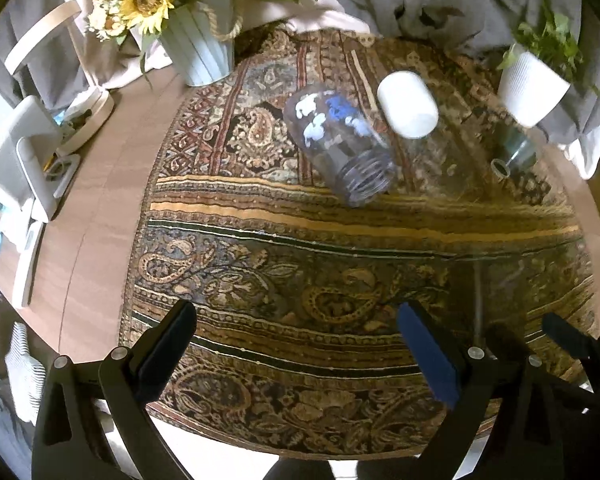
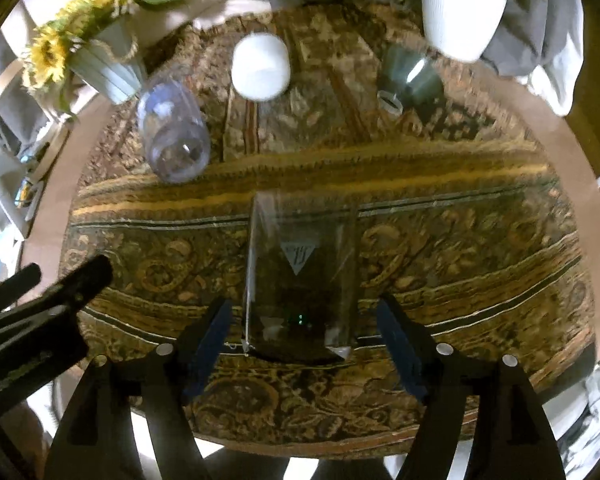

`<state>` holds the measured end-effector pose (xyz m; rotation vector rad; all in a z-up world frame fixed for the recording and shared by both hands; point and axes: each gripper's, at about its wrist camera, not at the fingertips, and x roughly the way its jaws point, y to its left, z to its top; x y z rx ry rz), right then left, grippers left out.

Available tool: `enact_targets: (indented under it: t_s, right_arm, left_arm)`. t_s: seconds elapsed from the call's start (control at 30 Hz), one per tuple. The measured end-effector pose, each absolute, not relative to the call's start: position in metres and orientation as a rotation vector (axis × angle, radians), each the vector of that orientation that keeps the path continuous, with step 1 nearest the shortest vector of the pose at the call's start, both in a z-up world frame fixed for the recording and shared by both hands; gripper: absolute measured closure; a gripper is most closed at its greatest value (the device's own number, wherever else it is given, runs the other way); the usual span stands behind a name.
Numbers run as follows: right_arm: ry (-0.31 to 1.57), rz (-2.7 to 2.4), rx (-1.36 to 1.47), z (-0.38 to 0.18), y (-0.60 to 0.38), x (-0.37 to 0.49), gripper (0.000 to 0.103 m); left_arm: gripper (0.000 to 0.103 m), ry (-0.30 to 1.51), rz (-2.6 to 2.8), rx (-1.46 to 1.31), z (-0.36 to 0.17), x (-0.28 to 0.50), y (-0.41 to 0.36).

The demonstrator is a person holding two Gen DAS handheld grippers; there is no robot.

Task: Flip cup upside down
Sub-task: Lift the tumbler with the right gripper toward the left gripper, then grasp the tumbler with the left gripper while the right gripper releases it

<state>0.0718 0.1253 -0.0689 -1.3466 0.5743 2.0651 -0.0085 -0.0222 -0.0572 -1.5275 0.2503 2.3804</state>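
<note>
Clear cup [image 2: 300,280] only in right wrist view, between released right hand-held gripper [image 2: 304,344], left hand-held gripper [image 1: 296,344] released

Left gripper [image 1: 296,344] spread, printed glass [image 1: 338,144] upright

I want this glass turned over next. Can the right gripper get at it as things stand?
Probably yes: the clear glass stands between the open fingers of the right gripper, with nothing in between.
</note>
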Motion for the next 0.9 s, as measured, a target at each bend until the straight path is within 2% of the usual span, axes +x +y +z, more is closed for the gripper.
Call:
enact_targets:
  t_s: [0.53,0.9]
  right_arm:
    - [0.549,2.076,-1.216,-0.017,0.156,0.126,0.028]
    - [0.554,2.016,-1.238,-0.027,0.193,0.167,0.028]
  left_arm:
    - [0.0,0.271,2.336,-1.466,-0.031,0.036,0.018]
    - [0.001,0.278,2.245,-1.495,-0.048,0.065,0.063]
